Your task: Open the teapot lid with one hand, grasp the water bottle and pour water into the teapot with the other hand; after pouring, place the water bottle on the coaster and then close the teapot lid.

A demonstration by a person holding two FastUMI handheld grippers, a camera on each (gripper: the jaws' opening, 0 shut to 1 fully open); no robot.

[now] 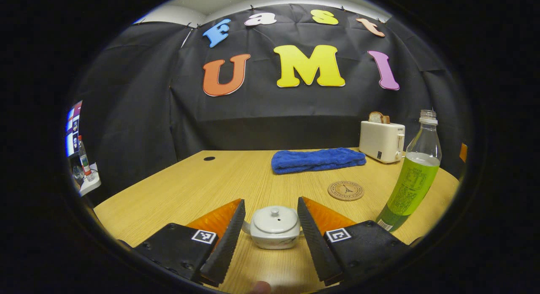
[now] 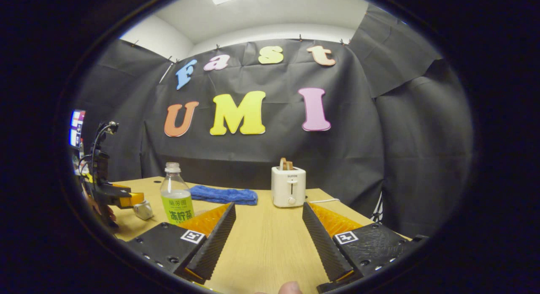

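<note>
1. Teapot (image 1: pixel 275 227), lid on, sits at twelve o'clock between the wide-open fingers of the left tool (image 1: pixel 271 220), untouched; aligned for lifting the lid, I judge.
2. Water bottle (image 1: pixel 411 176), uncapped, stands at two o'clock; coaster (image 1: pixel 345 190) at one o'clock on the bench (image 1: pixel 198 188).
3. Right tool (image 2: pixel 268 220) is spread wide, empty, with the bottle at ten o'clock.

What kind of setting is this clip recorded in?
Probably a staged recording booth, not a real kitchen: black cloth hangs as walls around a wooden table set with household props, namely a teapot, a toaster, a water bottle and a coaster.
</note>
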